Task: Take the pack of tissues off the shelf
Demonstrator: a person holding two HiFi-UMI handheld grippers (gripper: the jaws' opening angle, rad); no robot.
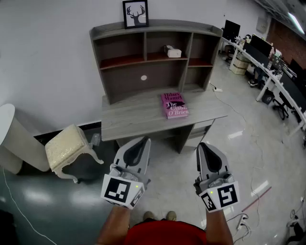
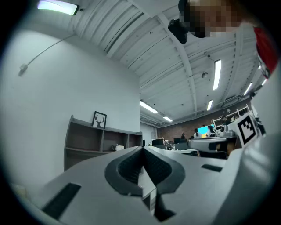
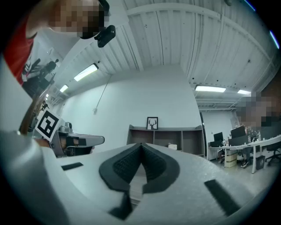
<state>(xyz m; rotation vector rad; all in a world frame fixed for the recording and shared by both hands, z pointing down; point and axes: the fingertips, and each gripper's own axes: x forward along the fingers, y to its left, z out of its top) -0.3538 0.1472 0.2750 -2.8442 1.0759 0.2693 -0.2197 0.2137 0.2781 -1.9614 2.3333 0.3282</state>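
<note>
Nearest me, my left gripper (image 1: 141, 141) and right gripper (image 1: 204, 146) hang side by side above the floor. Each has its jaws pressed together with nothing between them. Ahead stands the desk (image 1: 129, 119), well apart from both. The pack of tissues (image 1: 173, 51) sits in the middle compartment of the shelf (image 1: 158, 27), toward its right side. A pink book (image 1: 175, 105) lies on the desktop below.

A pink book (image 1: 175, 105) lies flat on the grey desk (image 1: 129, 119), right of centre. Far behind it, a framed deer picture (image 1: 135, 13) stands against the white wall (image 1: 48, 57). Near left, a cream stool (image 1: 67, 146) sits on the floor; far right, rows of monitors (image 1: 258, 45).
</note>
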